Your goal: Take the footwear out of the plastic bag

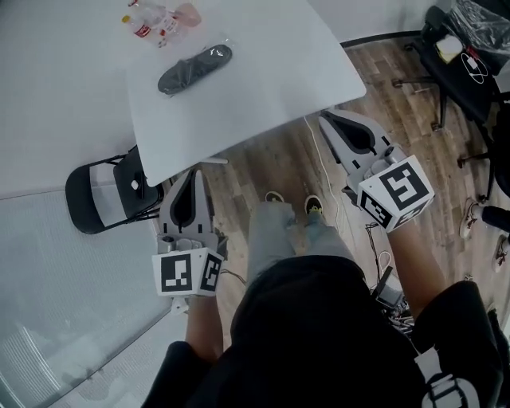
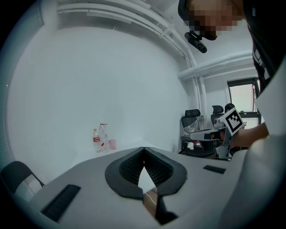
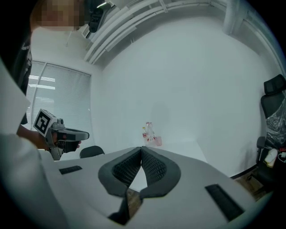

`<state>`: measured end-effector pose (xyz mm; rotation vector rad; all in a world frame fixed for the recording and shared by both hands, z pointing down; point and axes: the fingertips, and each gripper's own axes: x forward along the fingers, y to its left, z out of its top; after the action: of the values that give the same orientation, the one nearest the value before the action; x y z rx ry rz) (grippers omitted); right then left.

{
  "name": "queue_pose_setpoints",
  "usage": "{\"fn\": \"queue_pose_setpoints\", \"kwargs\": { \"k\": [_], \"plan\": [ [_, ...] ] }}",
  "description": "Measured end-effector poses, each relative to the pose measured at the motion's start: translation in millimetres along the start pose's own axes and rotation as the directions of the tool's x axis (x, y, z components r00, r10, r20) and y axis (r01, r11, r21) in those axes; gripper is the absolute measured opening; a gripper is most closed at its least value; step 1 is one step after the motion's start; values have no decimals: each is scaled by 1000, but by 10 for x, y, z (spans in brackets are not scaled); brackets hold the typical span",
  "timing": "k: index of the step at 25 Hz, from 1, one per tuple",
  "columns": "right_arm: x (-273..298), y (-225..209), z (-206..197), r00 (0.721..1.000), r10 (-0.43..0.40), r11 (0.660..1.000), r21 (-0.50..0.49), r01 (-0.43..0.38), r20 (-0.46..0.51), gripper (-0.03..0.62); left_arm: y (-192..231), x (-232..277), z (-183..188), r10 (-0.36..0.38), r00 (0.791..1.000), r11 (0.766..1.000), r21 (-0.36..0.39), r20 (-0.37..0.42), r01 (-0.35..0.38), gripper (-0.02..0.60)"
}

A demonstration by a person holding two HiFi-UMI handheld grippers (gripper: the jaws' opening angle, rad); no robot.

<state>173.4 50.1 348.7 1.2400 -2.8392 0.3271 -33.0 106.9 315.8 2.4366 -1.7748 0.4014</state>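
Note:
A dark shoe in a clear plastic bag (image 1: 195, 68) lies on the white table (image 1: 263, 72), far from both grippers. My left gripper (image 1: 191, 172) hangs shut and empty by the table's near corner, over the floor. My right gripper (image 1: 325, 118) is shut and empty too, just off the table's right edge. In the left gripper view the jaws (image 2: 143, 148) meet with nothing between them, and the right gripper view shows the same (image 3: 141, 148). Neither gripper view shows the bag.
Plastic bottles (image 1: 159, 20) stand at the table's far side, also seen as bottles (image 2: 102, 137) and bottles (image 3: 149, 134). A black folding chair (image 1: 111, 191) sits left of the table, office chairs (image 1: 462, 56) at the right. Cables cross the wooden floor (image 1: 398, 119).

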Motion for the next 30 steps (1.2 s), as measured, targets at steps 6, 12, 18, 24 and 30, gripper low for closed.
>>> {"fn": "queue_pose_setpoints", "kwargs": {
  "k": [6, 12, 18, 24, 30],
  "plan": [
    [-186, 81, 106, 999, -19, 1000, 5, 19, 46, 18, -68, -132, 127, -5, 1000, 1000, 6, 27, 5, 23],
    [-238, 166, 214, 997, -23, 1000, -17, 24, 69, 18, -93, -114, 178, -31, 998, 1000, 3, 56, 31, 23],
    [-111, 212, 271, 998, -22, 999, -43, 24, 57, 18, 19, -46, 172, -43, 996, 999, -24, 75, 45, 23],
    [172, 263, 292, 999, -10, 999, -48, 12, 42, 18, 241, 63, 133, -49, 997, 997, -62, 62, 53, 23],
    [453, 220, 263, 1000, -10, 999, -50, 11, 21, 18, 474, 290, 64, -62, 997, 995, -81, 42, 65, 23]
  ]
}}
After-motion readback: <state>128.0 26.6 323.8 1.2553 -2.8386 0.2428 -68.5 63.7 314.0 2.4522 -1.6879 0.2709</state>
